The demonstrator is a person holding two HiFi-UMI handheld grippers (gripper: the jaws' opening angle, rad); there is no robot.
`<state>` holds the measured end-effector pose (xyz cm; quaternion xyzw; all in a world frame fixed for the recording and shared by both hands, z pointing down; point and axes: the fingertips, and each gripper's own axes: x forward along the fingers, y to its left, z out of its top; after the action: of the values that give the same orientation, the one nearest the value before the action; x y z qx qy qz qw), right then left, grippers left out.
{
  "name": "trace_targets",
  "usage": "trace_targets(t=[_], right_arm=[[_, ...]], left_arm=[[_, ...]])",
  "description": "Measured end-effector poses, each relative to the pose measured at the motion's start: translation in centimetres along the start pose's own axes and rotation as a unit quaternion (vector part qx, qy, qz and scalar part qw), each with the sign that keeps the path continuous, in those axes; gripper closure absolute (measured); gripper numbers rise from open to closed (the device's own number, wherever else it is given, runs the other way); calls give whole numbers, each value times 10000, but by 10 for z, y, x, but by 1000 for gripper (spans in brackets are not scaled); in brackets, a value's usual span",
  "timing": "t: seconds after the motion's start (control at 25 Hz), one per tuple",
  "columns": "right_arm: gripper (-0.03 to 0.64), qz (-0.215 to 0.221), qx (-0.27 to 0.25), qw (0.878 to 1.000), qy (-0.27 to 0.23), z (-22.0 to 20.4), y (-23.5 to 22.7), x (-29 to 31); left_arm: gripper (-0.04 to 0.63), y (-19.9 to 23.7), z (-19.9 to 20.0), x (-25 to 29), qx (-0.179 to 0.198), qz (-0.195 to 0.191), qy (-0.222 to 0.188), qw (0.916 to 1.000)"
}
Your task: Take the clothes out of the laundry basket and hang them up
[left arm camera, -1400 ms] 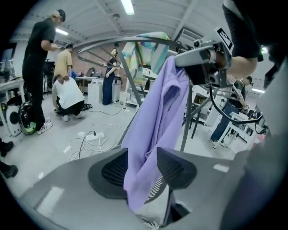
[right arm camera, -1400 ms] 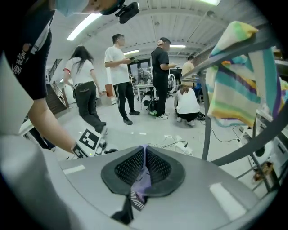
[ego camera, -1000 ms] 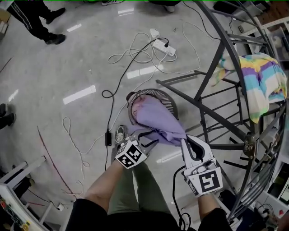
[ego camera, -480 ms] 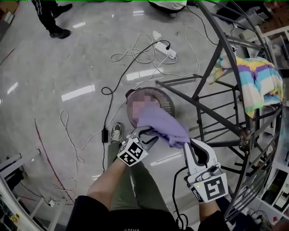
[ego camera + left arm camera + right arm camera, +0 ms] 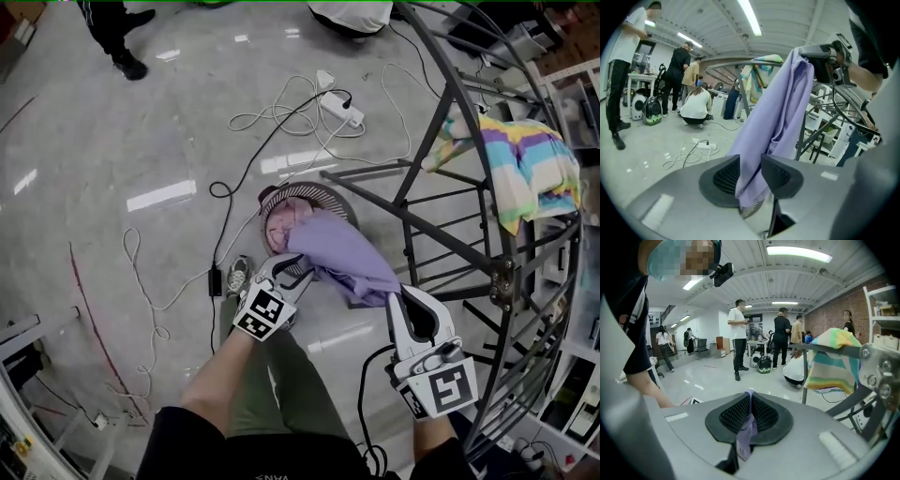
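Note:
A lavender garment [image 5: 342,262] stretches between both grippers above the round dark laundry basket [image 5: 333,195], where a pinkish cloth [image 5: 281,227] lies. My right gripper [image 5: 396,298] is shut on the garment's edge; a lavender fold [image 5: 746,437] is pinched between its pads [image 5: 761,416]. My left gripper [image 5: 292,264] holds the garment's other end. In the left gripper view the lavender garment [image 5: 780,108] hangs down through that gripper [image 5: 751,161]; its jaws have just been closing and the cloth fills the gap between them.
A grey metal drying rack [image 5: 450,94] stands at the right with a rainbow-striped cloth [image 5: 525,169] draped over it, the same striped cloth [image 5: 829,362] in the right gripper view. A white power strip [image 5: 342,111] and loose cables lie beyond the basket. Several people stand further off.
The lavender garment has come up off the basket and shifted right, uncovering the pinkish cloth inside. Both grippers stay on the garment; the left one has edged up and left in the picture.

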<state>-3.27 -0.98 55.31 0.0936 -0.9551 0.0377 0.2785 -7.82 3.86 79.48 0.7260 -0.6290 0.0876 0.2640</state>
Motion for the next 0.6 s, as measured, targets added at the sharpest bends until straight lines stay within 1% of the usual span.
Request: trace_targets(t=[0.08, 0.16, 0.24, 0.44, 0.6], right_arm=[[597, 6, 39, 10000, 29, -3, 2, 1], [597, 19, 92, 9999, 49, -5, 4, 2], [598, 18, 167, 9998, 67, -7, 5, 3], [597, 57, 253, 9996, 69, -5, 12, 4], [598, 139, 276, 9995, 59, -3, 20, 1]], left_arm=[[454, -2, 0, -5, 66, 1, 4, 10000], [454, -13, -4, -4, 168, -101, 53, 9998], [454, -28, -8, 2, 189, -222, 96, 9995], [454, -59, -10, 13, -95, -367, 94, 9992], [454, -65, -7, 18, -171, -364, 13, 9992]])
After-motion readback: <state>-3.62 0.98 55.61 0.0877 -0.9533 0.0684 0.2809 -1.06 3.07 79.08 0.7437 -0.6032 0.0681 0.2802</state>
